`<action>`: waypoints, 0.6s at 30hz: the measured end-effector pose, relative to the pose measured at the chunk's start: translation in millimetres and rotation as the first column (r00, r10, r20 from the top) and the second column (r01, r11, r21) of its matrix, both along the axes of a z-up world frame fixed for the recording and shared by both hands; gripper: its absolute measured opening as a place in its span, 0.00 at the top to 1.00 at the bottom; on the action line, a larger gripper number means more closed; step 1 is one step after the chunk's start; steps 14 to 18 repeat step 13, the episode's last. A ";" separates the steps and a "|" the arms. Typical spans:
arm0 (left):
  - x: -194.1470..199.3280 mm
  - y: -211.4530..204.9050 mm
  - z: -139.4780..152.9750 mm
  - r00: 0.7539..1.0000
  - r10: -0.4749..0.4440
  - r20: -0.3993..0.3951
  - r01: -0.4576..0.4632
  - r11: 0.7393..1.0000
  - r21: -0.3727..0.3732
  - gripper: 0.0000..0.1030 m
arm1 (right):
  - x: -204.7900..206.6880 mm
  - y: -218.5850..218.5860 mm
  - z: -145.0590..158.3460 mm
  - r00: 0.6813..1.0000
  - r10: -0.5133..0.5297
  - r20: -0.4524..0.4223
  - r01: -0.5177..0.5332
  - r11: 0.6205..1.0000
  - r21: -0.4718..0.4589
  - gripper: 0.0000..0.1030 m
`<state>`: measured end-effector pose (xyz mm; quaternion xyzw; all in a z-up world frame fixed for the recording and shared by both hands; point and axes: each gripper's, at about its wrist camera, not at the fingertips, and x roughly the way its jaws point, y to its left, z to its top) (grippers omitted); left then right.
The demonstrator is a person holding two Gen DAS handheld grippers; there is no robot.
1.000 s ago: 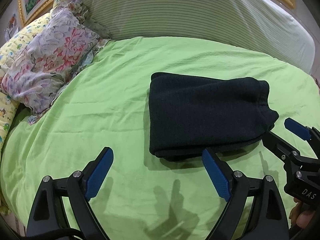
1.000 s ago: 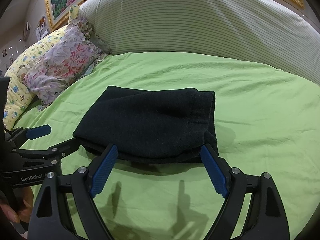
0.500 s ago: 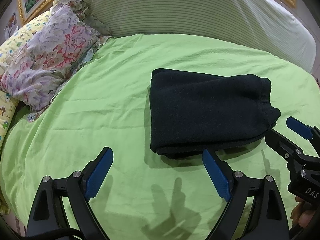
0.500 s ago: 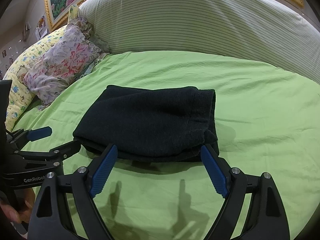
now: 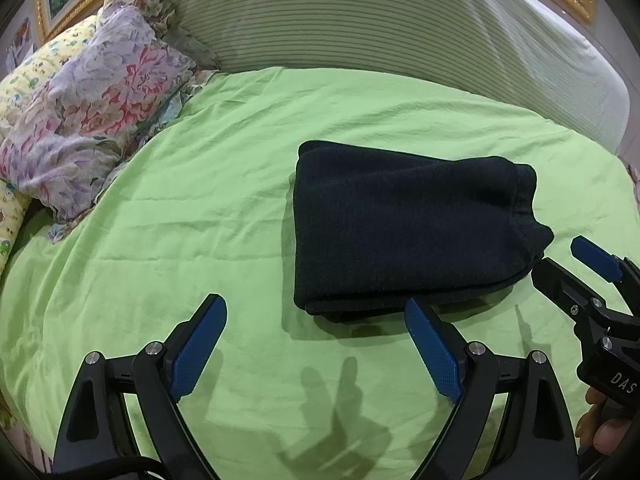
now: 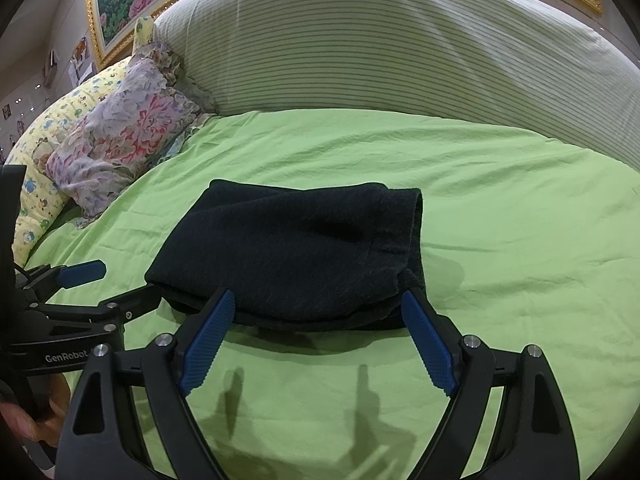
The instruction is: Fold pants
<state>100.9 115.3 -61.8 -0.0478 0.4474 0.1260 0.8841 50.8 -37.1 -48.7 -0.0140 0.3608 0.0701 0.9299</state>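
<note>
Pants (image 5: 408,228) are seen folded into a compact dark rectangle, lying flat near the middle of the green bed sheet (image 5: 192,208). Fabric is judged soft, thick, knit-like, light and non-slip; layers are likely to slide on each other if lifted from one side only. Best hold is judged to be at the stacked near edge, both near corners pinched through all layers. The waistband end is seen bunched at the right, slightly uneven.

Left hand-held gripper (image 5: 316,344) is held with jaws apart, empty, just short of the near-left corner. Right hand-held gripper (image 6: 318,340) is likewise spread wide, empty, its tips close to the near edge; contact cannot be confirmed. Fold is judged essentially done, with only tidying or a final half-fold possibly left.

Open sheet is available on all sides of the bundle. Floral pillow (image 5: 92,120) is set well apart to the left; striped bolster (image 5: 380,28) runs along the far side, clear of the pants.
</note>
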 end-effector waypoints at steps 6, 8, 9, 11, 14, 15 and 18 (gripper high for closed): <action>-0.3 -0.9 0.0 1.000 -0.004 -0.008 0.004 1.000 0.000 0.11 | 3.6 -4.6 -0.6 1.000 -0.008 -0.010 0.008 1.000 0.007 0.17; 0.0 -0.4 -0.2 1.000 -0.005 -0.013 0.005 1.000 -0.004 0.11 | 3.8 -5.6 -0.1 1.000 -0.007 -0.009 0.007 1.000 0.012 0.16; -0.1 -0.1 0.0 1.000 -0.002 -0.014 0.002 1.000 -0.003 0.11 | 4.1 -5.6 0.2 1.000 -0.007 -0.008 0.007 1.000 0.012 0.16; 0.1 0.0 0.4 1.000 0.003 -0.017 -0.003 1.000 0.000 0.11 | 4.0 -5.9 -0.3 1.000 -0.007 -0.008 0.007 1.000 0.019 0.16; 1.5 -0.1 0.3 1.000 0.009 -0.028 -0.009 1.000 0.002 0.11 | 5.3 -6.4 -1.0 1.000 -0.005 -0.008 0.006 1.000 0.029 0.16; 1.5 -0.1 0.3 1.000 0.009 -0.028 -0.009 1.000 0.002 0.11 | 5.3 -6.4 -1.0 1.000 -0.005 -0.008 0.006 1.000 0.029 0.16; 1.5 -0.1 0.3 1.000 0.009 -0.028 -0.009 1.000 0.002 0.11 | 5.3 -6.4 -1.0 1.000 -0.005 -0.008 0.006 1.000 0.029 0.16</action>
